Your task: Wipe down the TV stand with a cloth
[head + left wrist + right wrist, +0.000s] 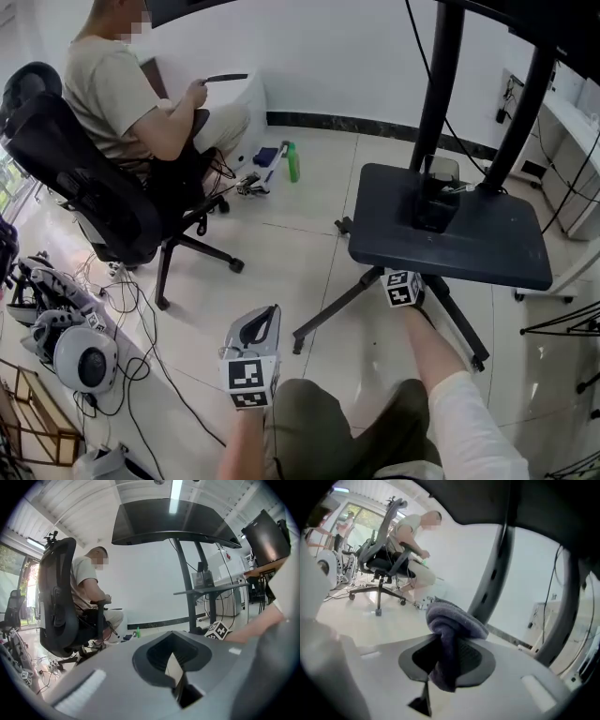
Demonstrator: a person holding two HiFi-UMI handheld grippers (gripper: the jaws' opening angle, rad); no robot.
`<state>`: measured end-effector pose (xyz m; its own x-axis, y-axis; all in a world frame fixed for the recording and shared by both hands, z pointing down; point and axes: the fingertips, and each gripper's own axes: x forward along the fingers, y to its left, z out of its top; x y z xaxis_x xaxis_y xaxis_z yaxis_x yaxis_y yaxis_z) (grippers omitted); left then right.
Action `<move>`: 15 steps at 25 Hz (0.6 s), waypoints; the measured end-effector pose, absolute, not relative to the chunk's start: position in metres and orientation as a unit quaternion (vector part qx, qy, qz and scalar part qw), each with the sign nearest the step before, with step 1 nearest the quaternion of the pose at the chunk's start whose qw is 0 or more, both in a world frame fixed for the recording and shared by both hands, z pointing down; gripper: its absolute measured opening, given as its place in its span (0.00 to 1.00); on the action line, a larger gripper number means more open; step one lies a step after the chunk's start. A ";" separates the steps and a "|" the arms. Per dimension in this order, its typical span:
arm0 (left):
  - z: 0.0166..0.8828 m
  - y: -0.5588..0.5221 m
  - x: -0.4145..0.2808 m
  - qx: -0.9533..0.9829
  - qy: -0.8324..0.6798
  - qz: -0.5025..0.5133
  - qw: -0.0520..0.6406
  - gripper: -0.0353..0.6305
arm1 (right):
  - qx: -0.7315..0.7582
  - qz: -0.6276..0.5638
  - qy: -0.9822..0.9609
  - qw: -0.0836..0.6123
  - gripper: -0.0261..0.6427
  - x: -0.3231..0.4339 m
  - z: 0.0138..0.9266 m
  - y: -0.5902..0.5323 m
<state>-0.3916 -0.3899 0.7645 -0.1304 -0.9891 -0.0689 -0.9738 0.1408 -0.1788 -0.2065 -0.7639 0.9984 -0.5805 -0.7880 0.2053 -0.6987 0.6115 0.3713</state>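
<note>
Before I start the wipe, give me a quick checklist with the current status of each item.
1. Cloth gripped by right gripper: ok, jaws closed on it.
2. Right gripper at the TV stand shelf: ok, at its front corner.
3. Cloth touching the shelf: cannot tell.
4. Left gripper out of the way: ok, jaws together, empty, off the stand.
5. Shelf top free: not ok, a dark box sits by the posts.
6. Seated person away from the stand: ok.
</note>
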 end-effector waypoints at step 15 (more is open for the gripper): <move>0.816 -0.395 -0.426 -0.640 0.763 -0.066 0.061 0.45 | 0.200 -0.036 -0.952 0.229 0.16 -0.423 1.250 -0.534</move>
<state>-0.4261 -0.3946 0.8158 -0.1746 -0.9846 -0.0078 -0.9686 0.1732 -0.1786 -0.4229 -0.5343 1.2496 -0.8149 -0.3971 0.4223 -0.3640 0.9175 0.1604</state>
